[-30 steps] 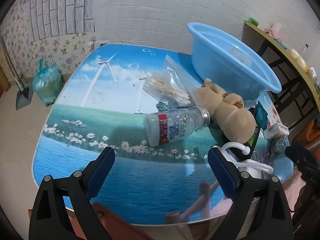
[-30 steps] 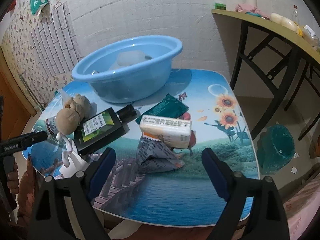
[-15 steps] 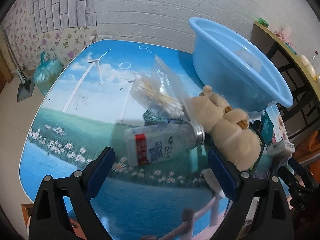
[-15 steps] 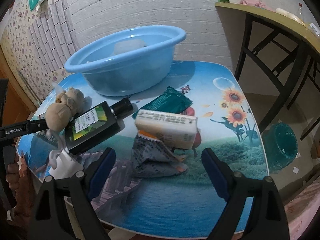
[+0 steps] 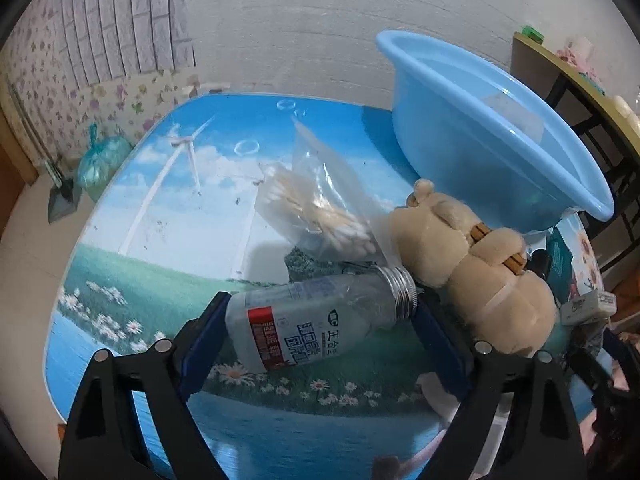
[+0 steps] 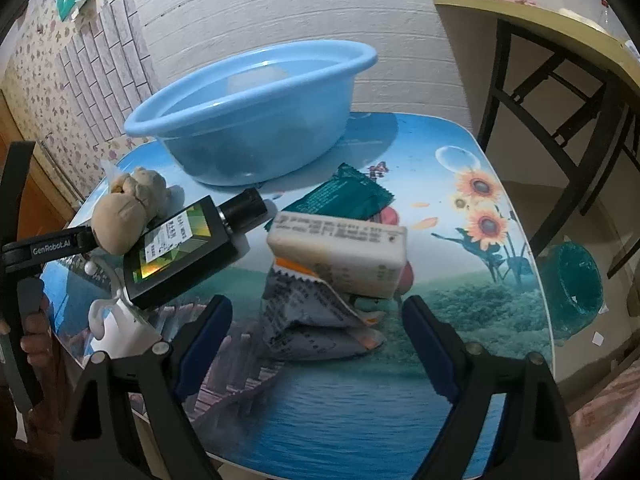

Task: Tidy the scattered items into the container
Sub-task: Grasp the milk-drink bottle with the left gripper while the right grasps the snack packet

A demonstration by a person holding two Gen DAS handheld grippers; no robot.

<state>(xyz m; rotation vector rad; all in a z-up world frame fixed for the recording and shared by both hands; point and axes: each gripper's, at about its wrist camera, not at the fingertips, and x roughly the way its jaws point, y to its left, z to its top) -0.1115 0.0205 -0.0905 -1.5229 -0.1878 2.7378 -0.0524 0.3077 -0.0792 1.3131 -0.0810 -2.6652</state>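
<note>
A clear plastic bottle (image 5: 320, 320) with a silver cap lies on its side, lengthwise between the jaws of my left gripper (image 5: 320, 312). The jaws are closing, their pads right at its base and cap. Beside it lie a tan plush toy (image 5: 480, 272) and a bag of cotton swabs (image 5: 320, 216). My right gripper (image 6: 316, 308) straddles a crumpled silver packet (image 6: 304, 320) with a white box (image 6: 340, 252) on top. Its jaws are closing too, pads clear of both. The light blue basin (image 6: 248, 128) stands behind.
A dark bottle (image 6: 180, 252), a green sachet (image 6: 348, 200) and a white plastic hook (image 6: 116, 324) also lie on the picture-printed table (image 5: 160, 240). A hand (image 6: 32, 344) holds the left tool at the far left. A side table (image 6: 560, 40) and green bin (image 6: 576, 284) stand right.
My left gripper moved forward and down until the clear bottle came between its jaws. Both grippers' jaws have narrowed a little. The right gripper has hardly shifted.
</note>
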